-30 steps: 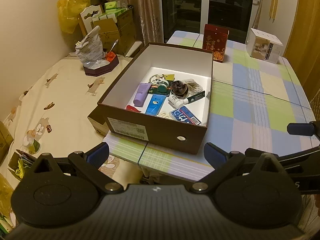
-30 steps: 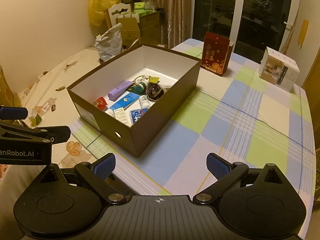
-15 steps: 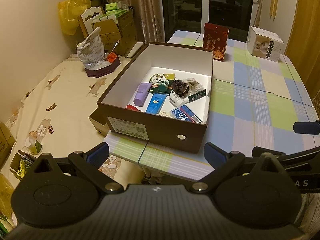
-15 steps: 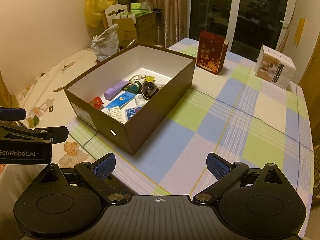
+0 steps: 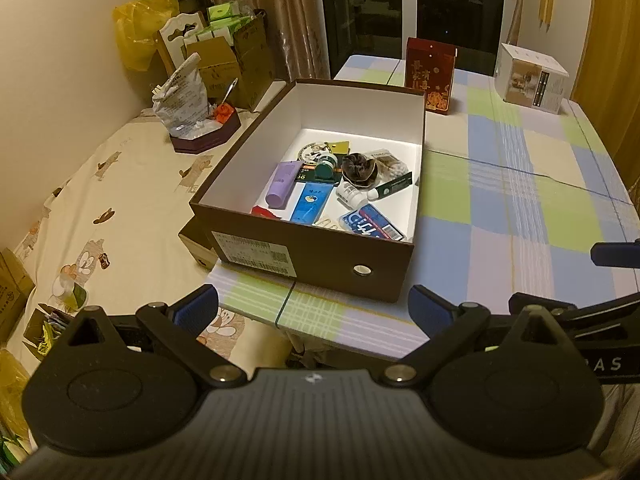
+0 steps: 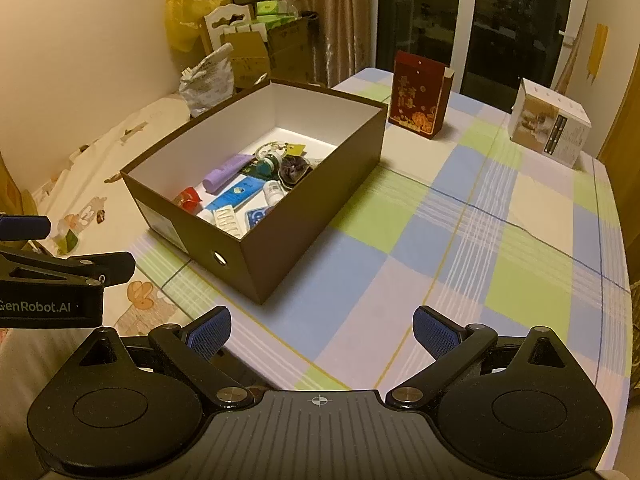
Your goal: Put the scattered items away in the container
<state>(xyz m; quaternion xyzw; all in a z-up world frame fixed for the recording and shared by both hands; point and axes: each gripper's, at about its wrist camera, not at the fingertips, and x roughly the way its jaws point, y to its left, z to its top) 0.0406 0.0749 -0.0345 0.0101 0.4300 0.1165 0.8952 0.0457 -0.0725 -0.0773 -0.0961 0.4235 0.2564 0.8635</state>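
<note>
Evidently both tools have drawn back a little toward the near edge of the worktop over the last second: the left tool (image 5: pixel 314 308) and the right tool (image 6: pixel 322 330) each hang with fingers spread wide and nothing between them, and the box has slid slightly farther off in both views while keeping its place. Ahead of the left tool sits the brown box (image 5: pixel 316 252), open-topped, on the checked worktop (image 6: pixel 460 240), its near left corner at the worktop's edge beside the bed (image 5: pixel 100 200). Inside lie the small items together on the white floor: a purple tube (image 5: pixel 282 182), a blue sachet (image 5: pixel 310 202), a dark scrunchie (image 5: pixel 359 168), a blue-and-white pack (image 5: pixel 372 226). Farther off stand a red carton (image 6: pixel 418 98) and a white carton (image 6: pixel 550 128), well apart from the box. With no loose small items showing on the worktop, the tidying looks finished, and the retreat reads as a closing move.
</note>
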